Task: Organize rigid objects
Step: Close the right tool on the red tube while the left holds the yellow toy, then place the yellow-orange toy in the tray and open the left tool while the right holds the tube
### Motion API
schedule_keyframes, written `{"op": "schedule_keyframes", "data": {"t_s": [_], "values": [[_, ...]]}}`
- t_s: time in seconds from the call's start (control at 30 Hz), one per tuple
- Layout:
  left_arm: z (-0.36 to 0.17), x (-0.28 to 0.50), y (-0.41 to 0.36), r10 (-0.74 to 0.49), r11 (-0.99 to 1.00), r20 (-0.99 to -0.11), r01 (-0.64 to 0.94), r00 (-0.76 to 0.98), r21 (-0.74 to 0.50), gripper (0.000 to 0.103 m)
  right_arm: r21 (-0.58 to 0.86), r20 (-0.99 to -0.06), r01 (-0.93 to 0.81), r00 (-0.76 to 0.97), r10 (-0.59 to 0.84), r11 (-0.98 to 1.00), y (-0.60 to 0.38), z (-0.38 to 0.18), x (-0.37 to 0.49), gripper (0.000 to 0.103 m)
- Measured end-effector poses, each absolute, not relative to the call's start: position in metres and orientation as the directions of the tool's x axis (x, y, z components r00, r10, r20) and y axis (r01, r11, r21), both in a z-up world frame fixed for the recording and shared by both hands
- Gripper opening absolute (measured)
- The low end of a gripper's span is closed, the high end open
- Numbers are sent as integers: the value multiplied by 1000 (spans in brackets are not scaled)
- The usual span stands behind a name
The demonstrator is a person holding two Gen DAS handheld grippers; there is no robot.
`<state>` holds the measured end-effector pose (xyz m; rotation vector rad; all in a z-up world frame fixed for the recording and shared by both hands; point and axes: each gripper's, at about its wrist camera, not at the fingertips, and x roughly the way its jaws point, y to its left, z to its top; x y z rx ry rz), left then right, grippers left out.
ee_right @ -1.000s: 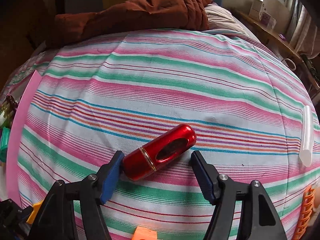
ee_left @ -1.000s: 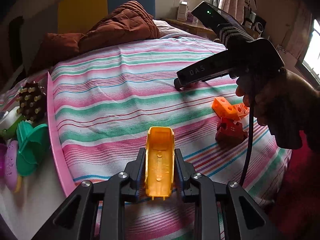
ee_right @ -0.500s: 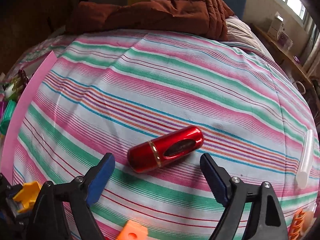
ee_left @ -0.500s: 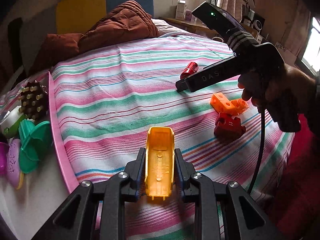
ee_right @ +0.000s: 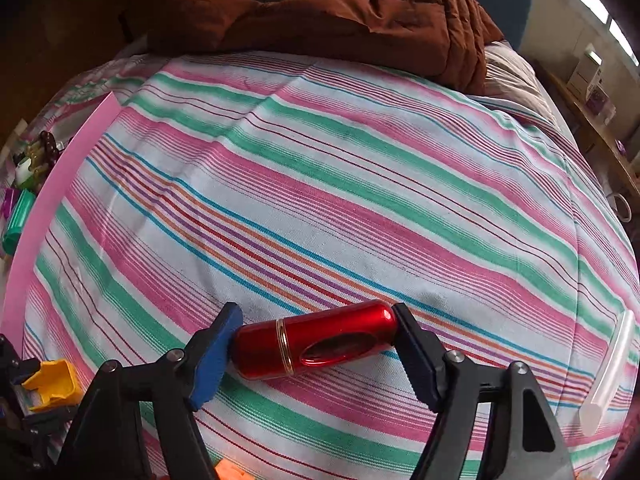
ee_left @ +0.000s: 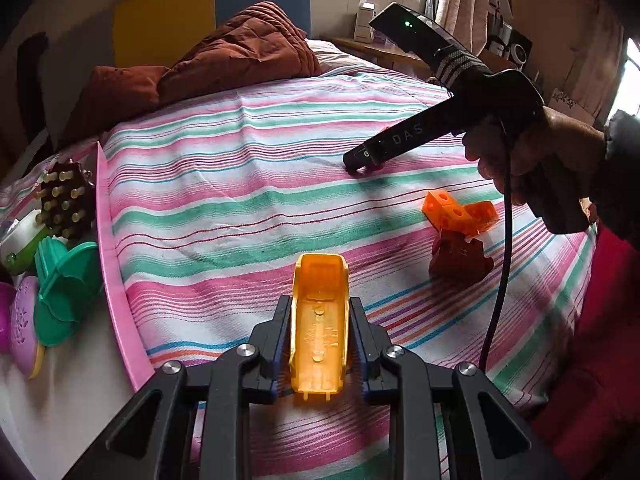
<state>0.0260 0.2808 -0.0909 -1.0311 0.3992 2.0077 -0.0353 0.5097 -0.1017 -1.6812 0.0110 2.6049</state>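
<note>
Stripy pink and green sheets (ee_right: 320, 184) cover the bed, with a brown blanket (ee_right: 360, 20) at 12 o'clock. Low in its own view, the left gripper (ee_left: 319, 332) pinches a yellow toy shell (ee_left: 320, 320). The right gripper (ee_right: 316, 344) touches both ends of a shiny red tube (ee_right: 314, 344) lying on the sheet. Orange blocks (ee_left: 460, 212) sit at 3 o'clock of the shell, and a pink tray edge (ee_left: 116, 272) at 9.

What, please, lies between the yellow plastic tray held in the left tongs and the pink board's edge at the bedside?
Only bare striped bedsheet separates the yellow plastic tray from the pink board, shown in the left wrist view.
</note>
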Motion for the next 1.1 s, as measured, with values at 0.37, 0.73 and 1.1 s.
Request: {"op": "schedule_keyframes", "data": {"t_s": [0.37,0.73,1.1], "values": [[-66,39,275,560,-594,-763,-799,-324,-96,26,23,-915,-233,-398,73,-972,484,-103,-21,76],[-9,46,232,593,-645,-706,-753,-386,-130,26,-21,-880,-236,-456,130,-972,470,-104,-8,76],[-4,23,163,516,-765,-712,-629,-475,-135,27,-22,-873,-226,-471,129,-974,470,-105,-9,76]]}}
